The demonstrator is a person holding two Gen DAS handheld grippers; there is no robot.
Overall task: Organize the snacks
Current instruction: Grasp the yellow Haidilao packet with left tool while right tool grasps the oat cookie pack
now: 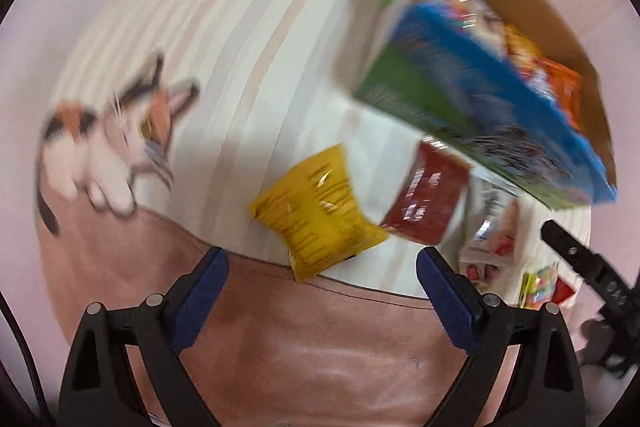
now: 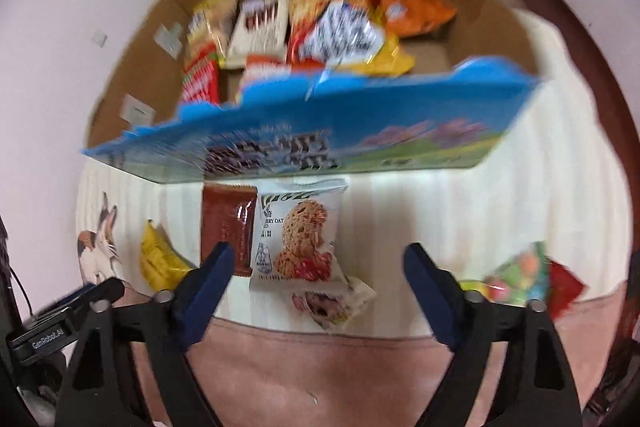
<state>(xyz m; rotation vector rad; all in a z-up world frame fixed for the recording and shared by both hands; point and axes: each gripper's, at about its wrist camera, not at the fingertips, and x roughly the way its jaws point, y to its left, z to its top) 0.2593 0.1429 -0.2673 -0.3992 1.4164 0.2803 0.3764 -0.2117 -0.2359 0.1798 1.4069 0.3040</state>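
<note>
1. Right now my left tool [image 1: 322, 269] and my right tool [image 2: 318, 269] both gape wide, gripping nothing.
2. Loose snacks lie on the striped cloth [image 2: 460, 203]: an oat cookie packet [image 2: 298, 235], a brown packet [image 2: 226, 223], a yellow packet [image 1: 316, 215].
3. Behind the blue box [image 2: 320, 131], the cardboard box [image 2: 132, 67] already holds snacks.
4. Likely light, crinkly and slippery; I'd pinch the cookie packet's flat sealed edge, sparing the crumbly middle.

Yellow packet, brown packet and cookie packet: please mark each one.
Yellow packet [image 1: 318, 215]: left wrist view, middle of its printed face.
Brown packet [image 2: 226, 227]: right wrist view, centre of its front.
Cookie packet [image 2: 298, 233]: right wrist view, on the pictured cookie.
</note>
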